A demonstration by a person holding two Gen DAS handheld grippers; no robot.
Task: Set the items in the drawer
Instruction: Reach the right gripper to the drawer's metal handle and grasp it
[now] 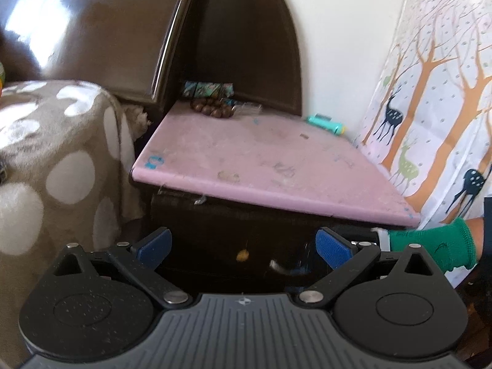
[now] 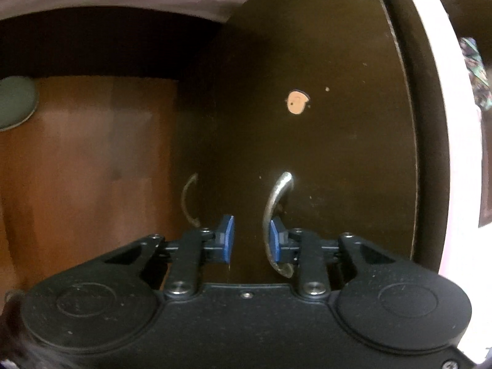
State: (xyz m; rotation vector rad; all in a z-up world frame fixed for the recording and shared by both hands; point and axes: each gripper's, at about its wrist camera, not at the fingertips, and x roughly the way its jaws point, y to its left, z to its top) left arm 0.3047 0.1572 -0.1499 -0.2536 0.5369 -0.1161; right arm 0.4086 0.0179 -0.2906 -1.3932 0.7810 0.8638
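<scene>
A dark nightstand has a pink top (image 1: 261,160) and a dark drawer front (image 2: 323,123) with a curved metal handle (image 2: 275,212). My right gripper (image 2: 251,238) is partly open right at the drawer front; the handle lies against its right blue pad (image 2: 275,240), and the left pad stands apart from it. My left gripper (image 1: 243,247) is open and empty, held back in front of the nightstand. On the top lie a brown bead bracelet (image 1: 213,108), patterned packets (image 1: 209,88) and a teal cylinder (image 1: 326,123). A green-gloved hand (image 1: 436,246) shows at the right.
A bed with a brown spotted blanket (image 1: 61,160) stands left of the nightstand. A deer-print curtain (image 1: 430,107) hangs at the right. A dark headboard (image 1: 92,30) rises behind. Wooden floor (image 2: 92,169) lies below the drawer front.
</scene>
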